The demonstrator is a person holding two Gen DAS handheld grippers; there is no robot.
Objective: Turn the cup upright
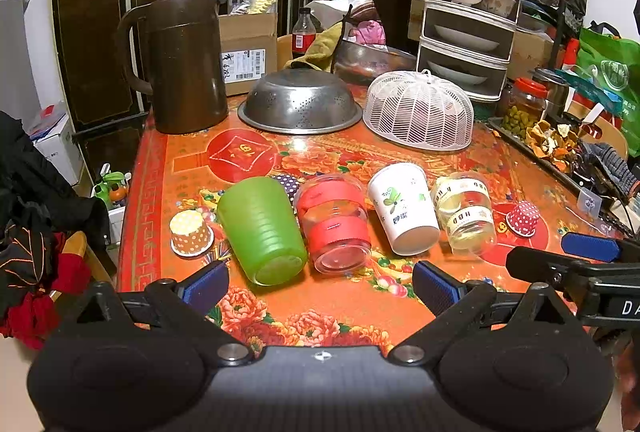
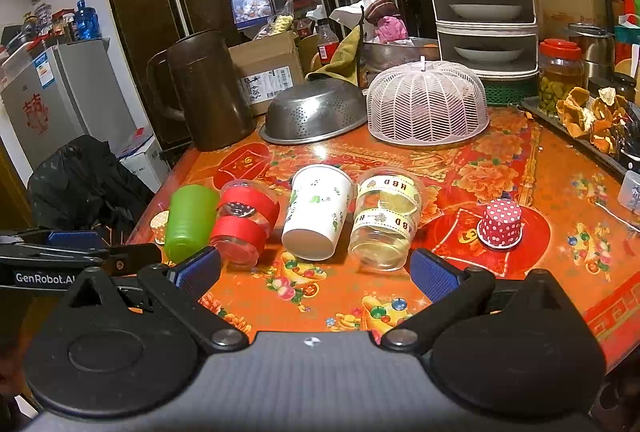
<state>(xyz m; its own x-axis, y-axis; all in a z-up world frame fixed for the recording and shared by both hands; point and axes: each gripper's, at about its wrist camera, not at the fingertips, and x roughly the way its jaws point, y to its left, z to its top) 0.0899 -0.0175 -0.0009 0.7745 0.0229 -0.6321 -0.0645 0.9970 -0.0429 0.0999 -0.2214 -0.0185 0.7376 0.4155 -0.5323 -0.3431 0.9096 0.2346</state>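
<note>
Several cups lie on their sides in a row on the red floral table, bases toward me: a green cup, a clear cup with red bands, a white paper cup and a clear cup with HBD ribbon. My left gripper is open and empty, just short of the green and red-banded cups. My right gripper is open and empty, in front of the white and HBD cups.
Small dotted paper cups stand upside down: a yellow one at left, a red one at right. Behind stand a brown jug, an upturned steel colander, a white mesh food cover and a tray of peels.
</note>
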